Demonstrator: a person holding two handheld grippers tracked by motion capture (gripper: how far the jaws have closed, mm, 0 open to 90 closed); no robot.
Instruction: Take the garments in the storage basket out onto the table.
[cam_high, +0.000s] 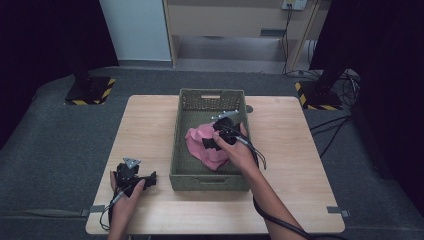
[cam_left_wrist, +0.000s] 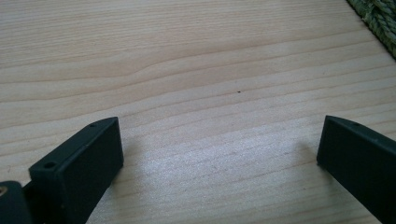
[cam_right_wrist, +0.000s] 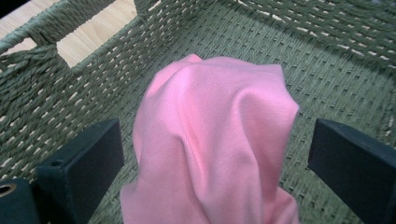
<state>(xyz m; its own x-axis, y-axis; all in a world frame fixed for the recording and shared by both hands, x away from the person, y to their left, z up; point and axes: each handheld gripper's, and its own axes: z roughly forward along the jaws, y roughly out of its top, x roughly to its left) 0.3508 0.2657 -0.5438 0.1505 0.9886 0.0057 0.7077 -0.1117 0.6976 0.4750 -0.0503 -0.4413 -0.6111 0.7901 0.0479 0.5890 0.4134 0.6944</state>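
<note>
Pink soft cloth (cam_right_wrist: 210, 140), one crumpled piece of knit fabric, lies bunched inside the olive-green woven rectangular basket (cam_high: 186, 152), toward its near half in the high view (cam_high: 205, 145). In the right gripper view the cloth rises as a rounded hump directly between the two black fingers (cam_right_wrist: 79, 168), which stand spread wide apart on either side of it; neither finger visibly presses the fabric, so the right gripper (cam_high: 220, 134) is released around the cloth rather than clamped on it. Beyond the fingers the basket's woven floor and far wall show, and to the left of the left-hand finger a handle slot in the wall (cam_right_wrist: 84, 39) opens onto pale wood outside.

That basket is the one container in view, and the cloth is its one content. It stands on the light wooden tabletop (cam_high: 145, 130), about the middle of it. The right hand (cam_high: 239, 150) reaches over the basket's near rim to hold its gripper inside.

The left gripper (cam_high: 142, 181) rests low at the tabletop's near left corner, held by the left hand (cam_high: 127, 192), well apart from the basket. Its two black fingers (cam_left_wrist: 86, 163) are also spread wide, with bare wood grain between them (cam_left_wrist: 219, 154); a corner of the green weave (cam_left_wrist: 380, 21) shows far beyond the right-hand finger.

Two grippers, one basket, one cloth.
</note>
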